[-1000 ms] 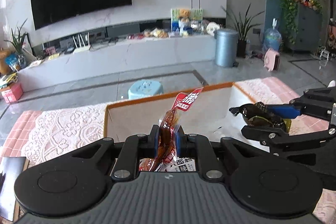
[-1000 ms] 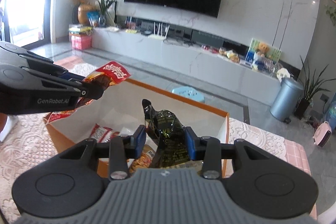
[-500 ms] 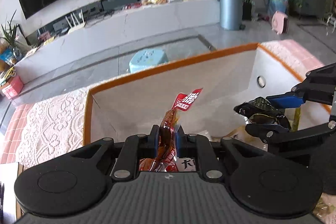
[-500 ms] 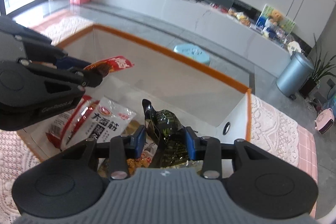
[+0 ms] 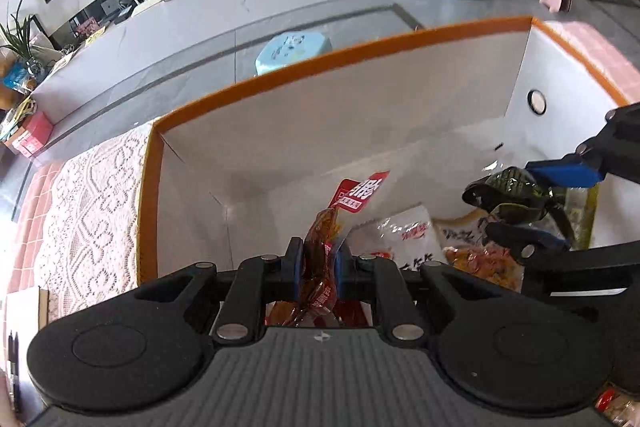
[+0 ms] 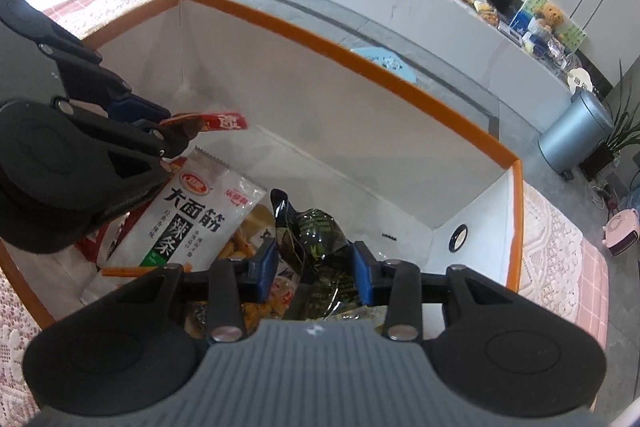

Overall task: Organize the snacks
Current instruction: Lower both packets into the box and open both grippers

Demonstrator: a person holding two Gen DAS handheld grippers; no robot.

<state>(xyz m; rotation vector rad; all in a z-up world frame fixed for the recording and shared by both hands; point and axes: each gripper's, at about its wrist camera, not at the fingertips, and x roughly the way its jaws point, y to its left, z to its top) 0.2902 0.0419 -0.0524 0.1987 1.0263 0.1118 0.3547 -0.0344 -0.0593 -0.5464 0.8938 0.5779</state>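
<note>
two grippers [image 5: 316, 265] [image 6: 316, 269], two held packets [image 5: 325, 227] [image 6: 316, 235]

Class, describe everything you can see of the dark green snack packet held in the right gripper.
The dark green snack packet is glossy crinkled film, blackish with yellow-green print, its top twisted to a point. The right gripper clamps its middle between blue-padded jaws, upright, inside the orange-rimmed box, above other snack bags.
</note>
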